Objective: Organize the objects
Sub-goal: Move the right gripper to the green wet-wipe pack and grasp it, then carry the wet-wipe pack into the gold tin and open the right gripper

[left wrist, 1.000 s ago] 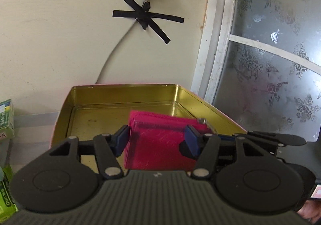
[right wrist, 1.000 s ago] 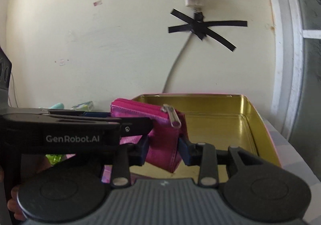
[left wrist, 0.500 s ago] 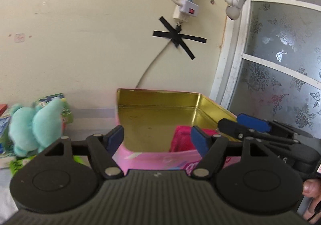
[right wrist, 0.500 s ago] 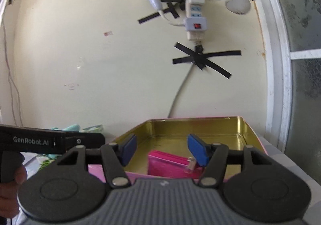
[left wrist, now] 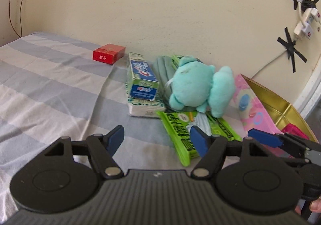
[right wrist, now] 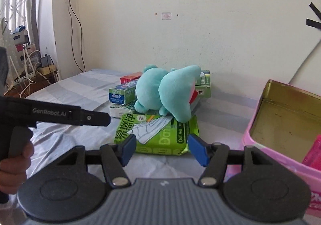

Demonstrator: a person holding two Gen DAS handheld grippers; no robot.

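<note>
Left wrist view showed the left claw spread wide and empty above the striped grey bedsheet. Left to right lay a small red carton, a green-and-blue toothpaste box stacked on a white tissue pack, a soft teal plush toy sprawled over a glossy green wipes packet, then the pink, gold-lined tin holding a magenta zip pouch, seemingly the collecting box. The right claw, likewise released, faced the packet.

Both claws, left and right, released the pink wallet into the tin and swung away.
</note>
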